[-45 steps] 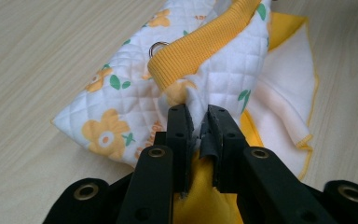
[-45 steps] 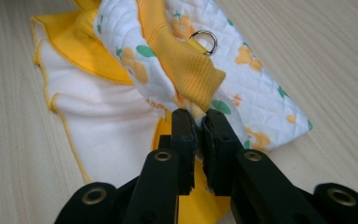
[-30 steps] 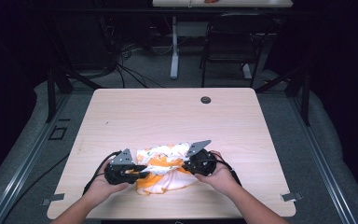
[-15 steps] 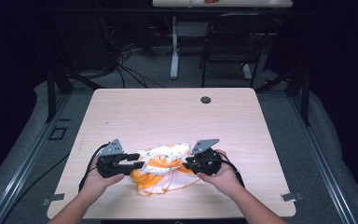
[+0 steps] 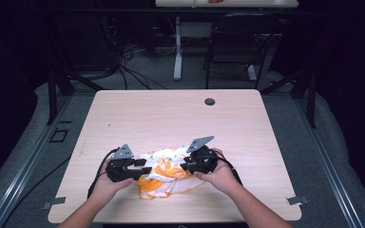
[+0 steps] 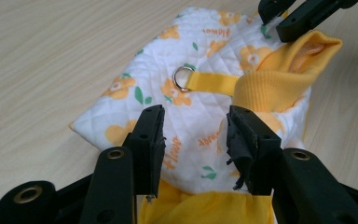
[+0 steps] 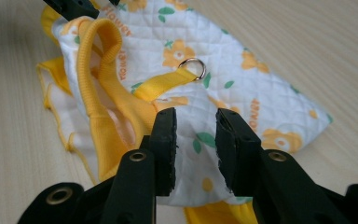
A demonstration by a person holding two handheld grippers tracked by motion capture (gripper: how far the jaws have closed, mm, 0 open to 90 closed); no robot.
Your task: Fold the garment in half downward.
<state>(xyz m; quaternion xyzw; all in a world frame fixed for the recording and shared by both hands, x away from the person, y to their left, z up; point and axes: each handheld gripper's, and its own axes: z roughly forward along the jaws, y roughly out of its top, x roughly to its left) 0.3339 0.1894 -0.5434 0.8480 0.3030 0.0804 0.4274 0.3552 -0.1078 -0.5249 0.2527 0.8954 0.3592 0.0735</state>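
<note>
A small quilted white garment (image 5: 165, 173) with orange flowers and yellow trim lies crumpled near the table's front edge. A yellow strap on it ends in a metal ring (image 6: 184, 78) (image 7: 194, 68). My left gripper (image 5: 140, 169) (image 6: 196, 116) is at the garment's left end. Its jaws have just been opening and stand apart over the cloth without pressing it. My right gripper (image 5: 186, 166) (image 7: 196, 116) faces it from the right end. Its jaws have also just been opening, and a fold of white cloth lies loose between them.
The light wooden table (image 5: 171, 118) has a round dark grommet (image 5: 210, 101) near its far edge. Beyond it stand a black chair (image 5: 237, 47) and a white table leg (image 5: 177, 52), with cables on the floor. The person's forearms enter from the bottom.
Both grippers' jaws have spread apart and let go of the garment. The hands have stayed at its two ends.
</note>
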